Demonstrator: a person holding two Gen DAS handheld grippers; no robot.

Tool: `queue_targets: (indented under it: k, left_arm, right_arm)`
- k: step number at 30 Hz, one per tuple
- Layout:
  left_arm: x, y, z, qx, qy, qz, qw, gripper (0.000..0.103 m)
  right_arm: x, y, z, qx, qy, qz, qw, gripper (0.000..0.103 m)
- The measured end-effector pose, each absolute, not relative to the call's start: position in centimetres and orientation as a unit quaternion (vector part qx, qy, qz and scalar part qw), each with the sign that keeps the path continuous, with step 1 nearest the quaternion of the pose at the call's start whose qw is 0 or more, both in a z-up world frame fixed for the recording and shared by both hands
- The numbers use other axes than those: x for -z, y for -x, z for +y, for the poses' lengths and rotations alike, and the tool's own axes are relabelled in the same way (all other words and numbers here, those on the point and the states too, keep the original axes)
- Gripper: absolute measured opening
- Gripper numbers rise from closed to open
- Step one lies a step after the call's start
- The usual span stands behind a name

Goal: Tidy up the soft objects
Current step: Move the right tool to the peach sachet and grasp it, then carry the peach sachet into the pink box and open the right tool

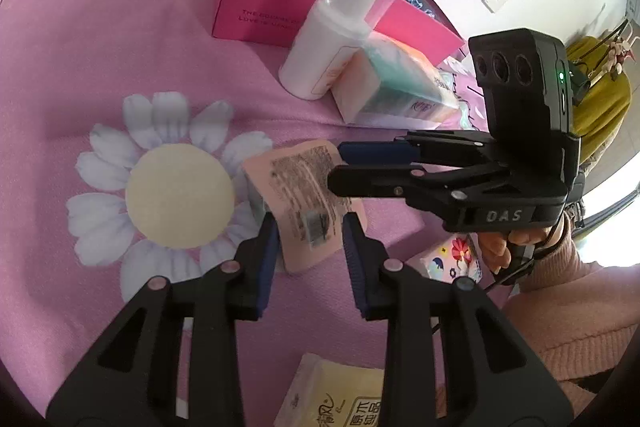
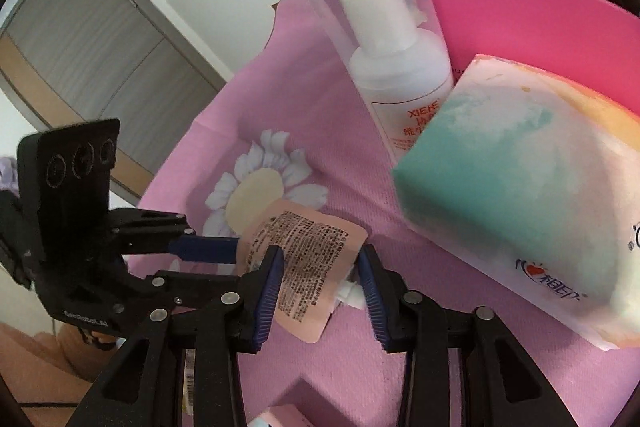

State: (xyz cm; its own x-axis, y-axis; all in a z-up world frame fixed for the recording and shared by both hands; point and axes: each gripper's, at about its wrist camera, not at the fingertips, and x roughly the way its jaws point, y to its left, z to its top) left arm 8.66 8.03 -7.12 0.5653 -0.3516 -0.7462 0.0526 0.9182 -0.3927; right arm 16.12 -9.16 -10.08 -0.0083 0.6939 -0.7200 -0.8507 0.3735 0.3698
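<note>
Pink sachet (image 1: 304, 203) was pinched at opposite edges — left claw (image 1: 310, 243) and right claw (image 2: 320, 287) both angled downward, closed on it over the pink cloth (image 1: 120, 47).

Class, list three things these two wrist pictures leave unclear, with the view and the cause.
1. Left wrist view: the yellow tissue pack is cut off by the bottom edge and the gripper's fingers.
2. Right wrist view: the pink box's contents are hidden by its wall.
3. Both views: the pink sachet's print is too small to read.
</note>
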Motion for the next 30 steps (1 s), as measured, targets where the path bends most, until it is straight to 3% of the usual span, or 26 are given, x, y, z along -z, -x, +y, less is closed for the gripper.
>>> queue_targets:
  k: [5,15,30]
  left_arm:
    - [7.0,-8.6,8.0,0.121,0.173,0.447,0.869,0.035]
    - [4.8,-9.0,6.5,0.138,0.158,0.429,0.878,0.034]
    - [-2.5,-9.8,4.8,0.165,0.108,0.354,0.914,0.035]
  right_arm:
    - [10.2,-16.5,-10.2,-0.547,0.072,0.45,0.702,0.018]
    - [7.5,-15.6,-12.8,-0.546,0.059,0.414,0.726,0.018]
    - [-0.5,-15.1,-16.1,-0.548,0.046,0.316,0.773,0.018]
